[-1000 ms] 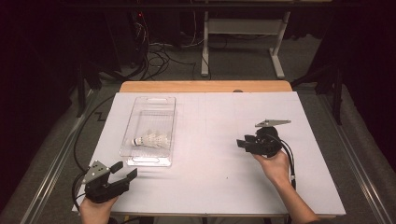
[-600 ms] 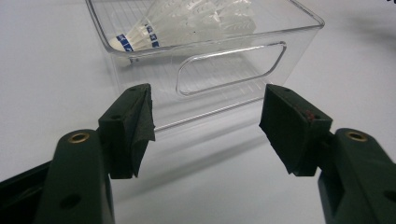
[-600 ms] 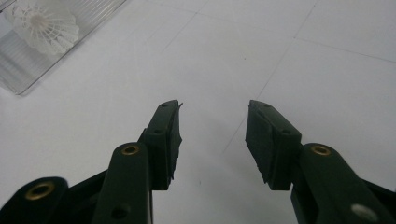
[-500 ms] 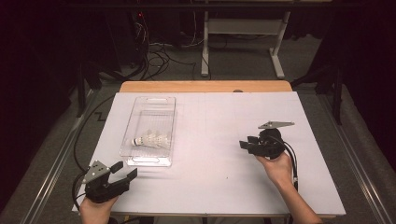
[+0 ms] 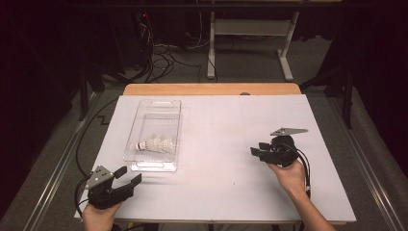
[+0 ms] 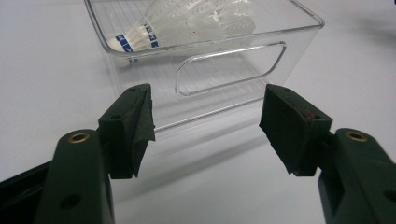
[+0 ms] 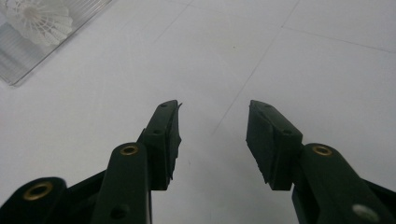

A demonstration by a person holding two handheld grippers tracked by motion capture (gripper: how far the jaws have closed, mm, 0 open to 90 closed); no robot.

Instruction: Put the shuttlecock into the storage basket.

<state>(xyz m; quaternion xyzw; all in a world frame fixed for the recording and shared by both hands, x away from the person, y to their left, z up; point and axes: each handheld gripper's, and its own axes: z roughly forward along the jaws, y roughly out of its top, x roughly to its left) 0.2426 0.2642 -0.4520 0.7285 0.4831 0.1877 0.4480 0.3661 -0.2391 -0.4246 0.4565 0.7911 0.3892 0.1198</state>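
The left claw point(image 5: 127, 176) sits low over the near left corner of the white-covered bench point(image 5: 221, 192), and its jaws are wide apart with nothing between them. Directly in front of this claw, a short way off and not touching it, stands the clear rectangular plastic bin point(image 5: 155, 165) with a cut-out handle in its near end wall; in the left gripper view this handle point(image 6: 231, 67) appears just beyond the gap between the two jaws. Inside the bin lie the white feathered shuttlecocks point(image 5: 155, 143), on their sides on the ribbed floor, with the cork ends pointing to the left of the claw; in the left gripper view one cork carries a blue band point(image 6: 123, 42). How many shuttlecocks are nested together I cannot tell exactly. The right claw point(image 5: 257, 149) is well apart from the bin, over the right part of the bench, and points toward it; its jaws are moderately open and hold nothing, with bare white surface under and ahead of them. From this claw the bin is far ahead and to the left, where its corner and a feather skirt point(image 7: 39, 18) are visible.
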